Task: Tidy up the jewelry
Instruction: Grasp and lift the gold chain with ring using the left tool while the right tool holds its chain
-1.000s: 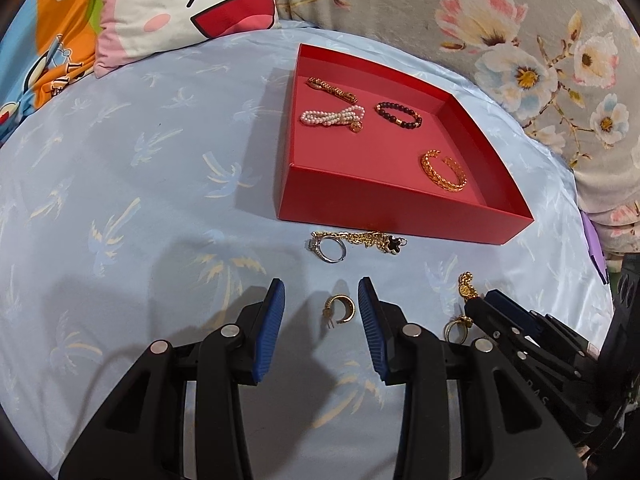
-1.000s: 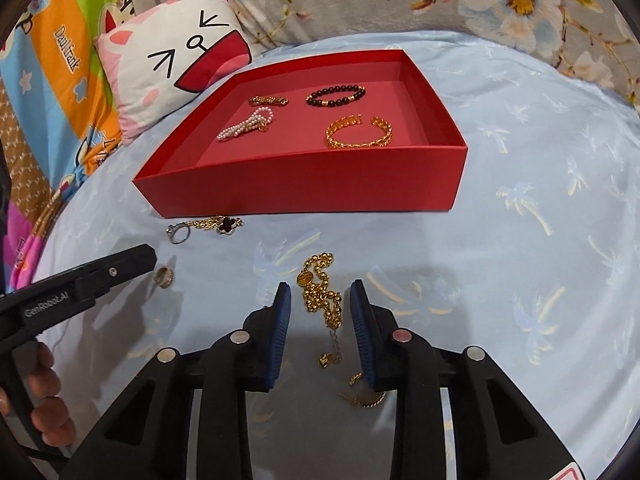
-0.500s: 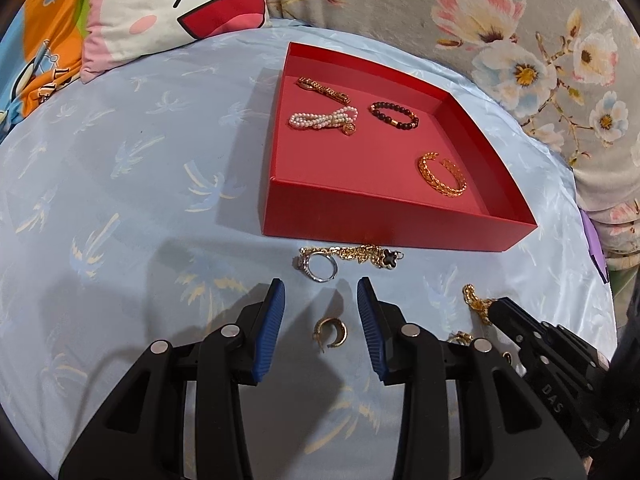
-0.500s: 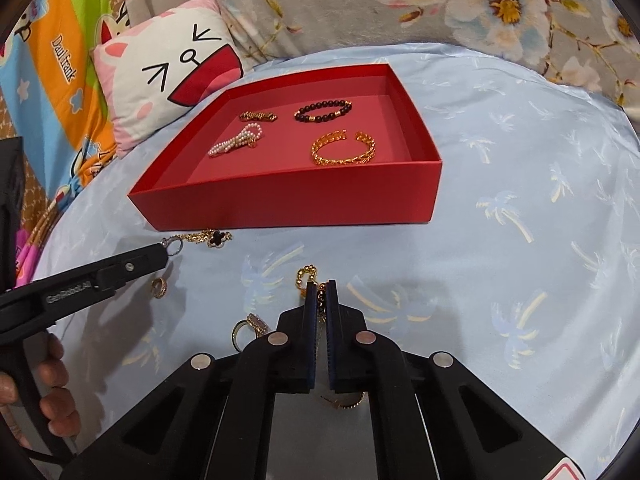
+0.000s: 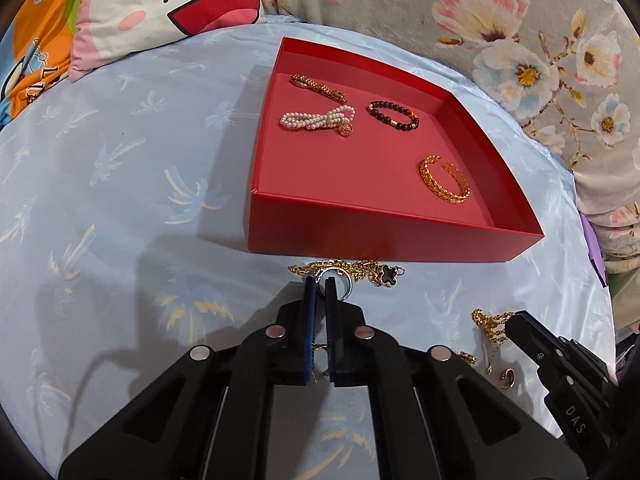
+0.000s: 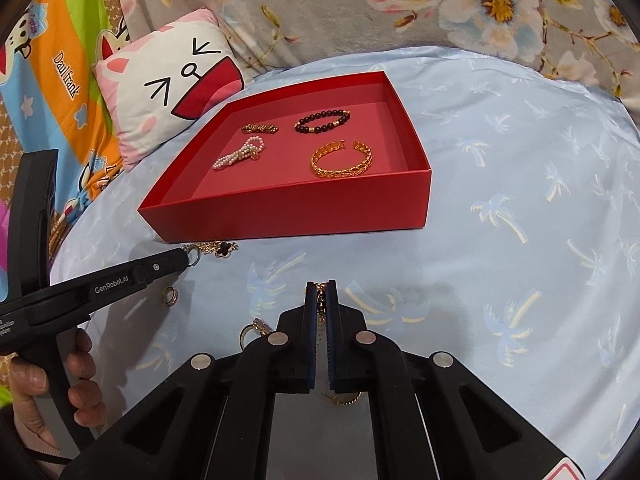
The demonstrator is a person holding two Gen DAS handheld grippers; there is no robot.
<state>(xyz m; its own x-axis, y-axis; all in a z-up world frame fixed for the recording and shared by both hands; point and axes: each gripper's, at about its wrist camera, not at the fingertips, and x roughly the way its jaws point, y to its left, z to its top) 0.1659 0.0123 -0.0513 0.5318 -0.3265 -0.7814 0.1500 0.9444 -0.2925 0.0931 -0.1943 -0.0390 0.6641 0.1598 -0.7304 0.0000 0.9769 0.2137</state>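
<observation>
Left tongs (image 5: 320, 285) clenched on half-hidden silver ring (image 5: 340, 280), right tongs (image 6: 320, 290) grasping partly hidden gold chain (image 6: 321, 300)

left gripper (image 6: 188, 258): "genrobot.ai" | right gripper (image 5: 510, 322): "das" | striped cloth (image 6: 64, 72): "daul frank"

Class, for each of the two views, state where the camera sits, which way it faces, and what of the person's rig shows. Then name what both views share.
Left wrist: on the left gripper, facing the red cardboard tray; fingers pinch a silver ring; right gripper's tip at lower right.
Right wrist: on the right gripper, facing the tray; fingers pinch a gold chain; left gripper and hand at left.
Shared: tray, gold cuff bracelet.
</observation>
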